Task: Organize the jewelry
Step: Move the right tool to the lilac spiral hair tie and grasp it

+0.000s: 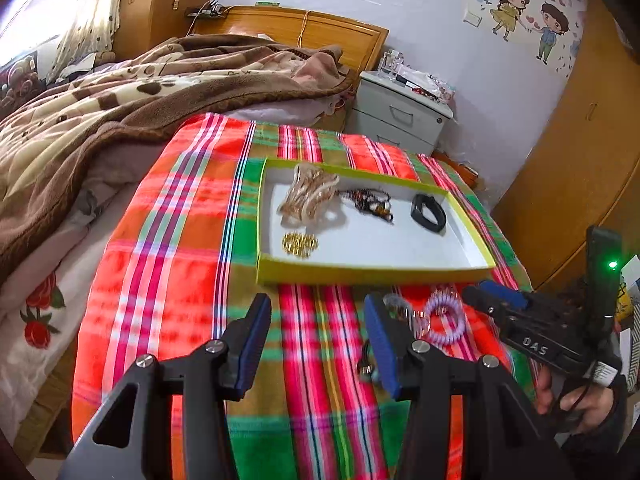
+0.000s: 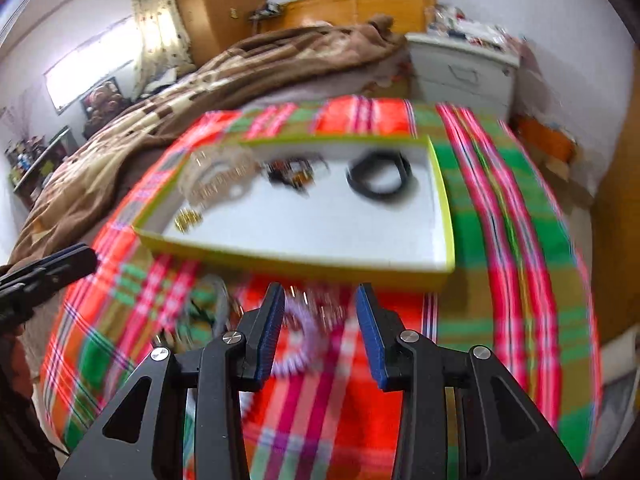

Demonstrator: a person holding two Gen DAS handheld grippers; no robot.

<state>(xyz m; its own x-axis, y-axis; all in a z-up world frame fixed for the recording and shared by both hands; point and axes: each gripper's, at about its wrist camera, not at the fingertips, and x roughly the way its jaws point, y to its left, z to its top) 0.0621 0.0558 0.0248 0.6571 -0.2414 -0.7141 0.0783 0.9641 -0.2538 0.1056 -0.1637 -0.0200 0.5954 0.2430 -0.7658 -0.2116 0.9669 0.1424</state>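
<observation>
Plaid cloth (image 2: 500, 208); blurred lilac coil (image 2: 308, 320)

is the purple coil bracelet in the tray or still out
Out: the purple coil bracelet lies on the plaid cloth in front of the tray.

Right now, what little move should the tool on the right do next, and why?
Probably ease the right tool down over the lilac spiral hair tie and close on it. Its jaws stand open and empty just above the tie, which lies on the plaid cloth outside the yellow-rimmed white tray. The black band and gold beads already lie inside.
</observation>
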